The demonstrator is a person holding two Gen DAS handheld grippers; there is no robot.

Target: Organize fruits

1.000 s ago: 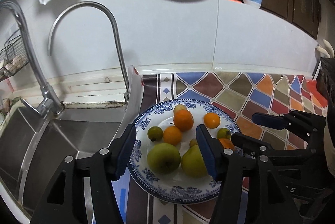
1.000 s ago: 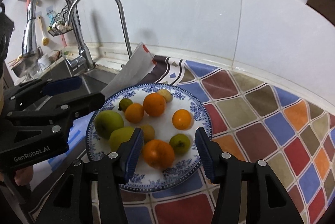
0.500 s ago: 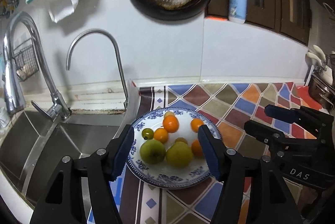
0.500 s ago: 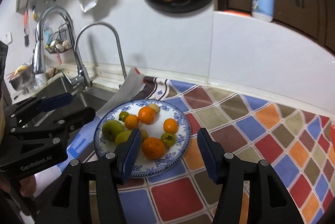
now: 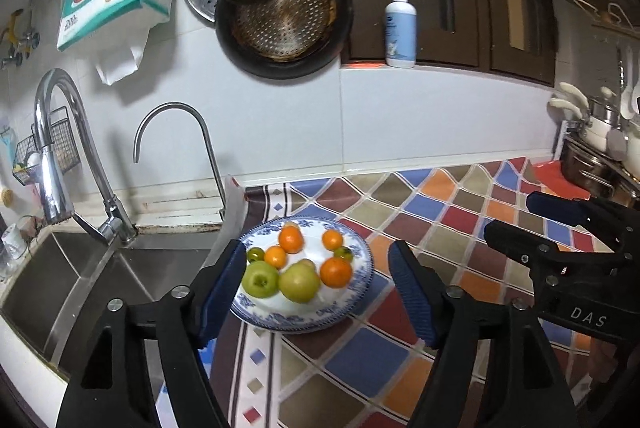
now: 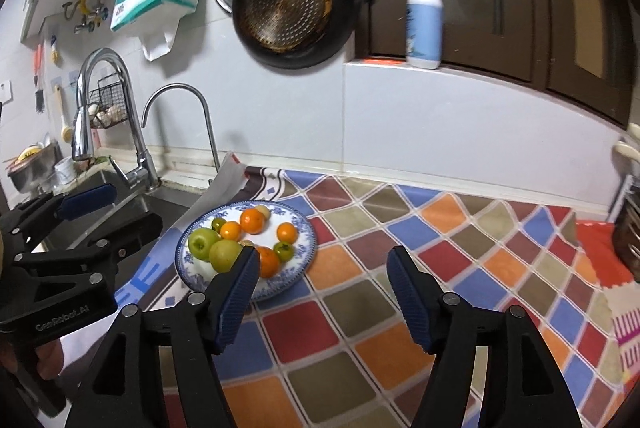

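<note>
A blue-and-white plate [image 5: 360, 280] [image 6: 308, 228] sits on the patterned counter mat beside the sink. It carries two green apples [image 5: 261, 280] [image 6: 202, 243], several oranges [image 5: 335, 272] [image 6: 253, 220] and small green fruits [image 5: 343, 252]. My left gripper [image 5: 316, 288] hangs above and short of the plate, its jaws opening, nothing pressed between the blue pads. My right gripper [image 6: 320, 288] is over the mat to the right of the plate, its jaws opening too and empty. Each gripper shows at the edge of the other's view.
A steel sink [image 5: 80, 268] with two taps [image 5: 176, 131] lies left of the plate. Pans [image 5: 280, 19] hang on the wall above. A soap bottle [image 5: 400, 27] stands on the ledge. Pots [image 5: 592, 163] sit at the far right. The chequered mat [image 6: 440, 268] stretches right.
Both grippers have pulled back and up from the plate, so the fruit looks smaller and farther. Their jaws stand wider apart than a second ago.
</note>
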